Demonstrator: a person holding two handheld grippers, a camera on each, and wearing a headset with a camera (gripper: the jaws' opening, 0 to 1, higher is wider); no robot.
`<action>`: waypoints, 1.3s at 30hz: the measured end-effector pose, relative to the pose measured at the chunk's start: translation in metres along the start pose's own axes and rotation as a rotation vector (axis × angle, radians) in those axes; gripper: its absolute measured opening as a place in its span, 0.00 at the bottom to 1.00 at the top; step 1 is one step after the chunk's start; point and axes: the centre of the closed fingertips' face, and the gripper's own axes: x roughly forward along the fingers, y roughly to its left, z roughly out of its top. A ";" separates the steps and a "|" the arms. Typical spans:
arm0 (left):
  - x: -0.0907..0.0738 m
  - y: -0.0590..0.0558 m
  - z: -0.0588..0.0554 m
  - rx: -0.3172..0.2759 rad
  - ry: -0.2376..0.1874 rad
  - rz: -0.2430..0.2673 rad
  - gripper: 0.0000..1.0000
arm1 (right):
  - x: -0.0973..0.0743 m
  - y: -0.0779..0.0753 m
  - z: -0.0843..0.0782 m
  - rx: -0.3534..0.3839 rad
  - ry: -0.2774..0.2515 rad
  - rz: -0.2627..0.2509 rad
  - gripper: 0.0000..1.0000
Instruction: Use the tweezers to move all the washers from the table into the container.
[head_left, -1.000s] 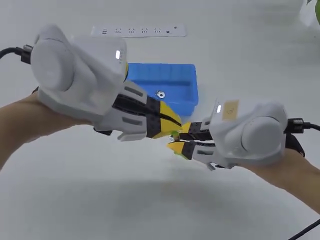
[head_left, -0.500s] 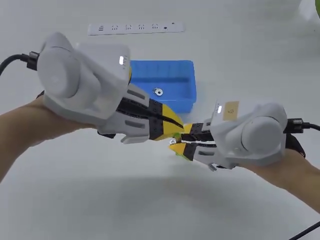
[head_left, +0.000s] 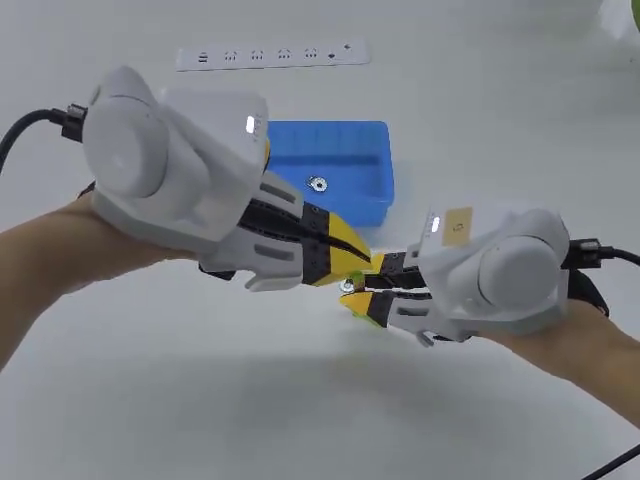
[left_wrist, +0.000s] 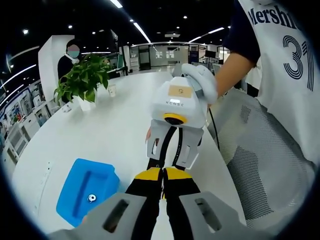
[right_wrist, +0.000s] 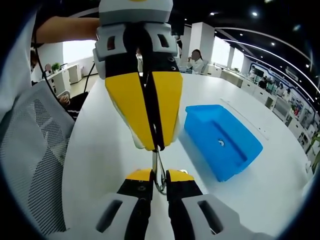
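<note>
My left gripper (left_wrist: 163, 172) has its yellow jaws pressed onto the thin metal tweezers (right_wrist: 156, 161). My right gripper (right_wrist: 159, 177) meets it tip to tip, pinching the same tweezers. One small silvery washer (head_left: 318, 184) lies flat in the blue container (head_left: 376, 200), just beyond the joined tips.

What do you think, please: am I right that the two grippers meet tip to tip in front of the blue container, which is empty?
Not quite: the container is not empty. One washer lies in it, as the head view shows. The rest holds: the left gripper and the right gripper meet tip to tip in front of it.
</note>
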 end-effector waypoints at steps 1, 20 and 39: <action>0.000 0.000 0.000 0.001 0.003 0.001 0.05 | 0.000 0.000 0.000 0.000 0.001 0.001 0.11; -0.036 0.009 0.022 0.059 0.010 0.016 0.05 | -0.009 -0.008 0.045 -0.040 -0.072 -0.007 0.11; -0.073 0.057 0.053 0.199 0.026 0.089 0.05 | -0.012 -0.061 0.103 -0.147 -0.136 -0.081 0.10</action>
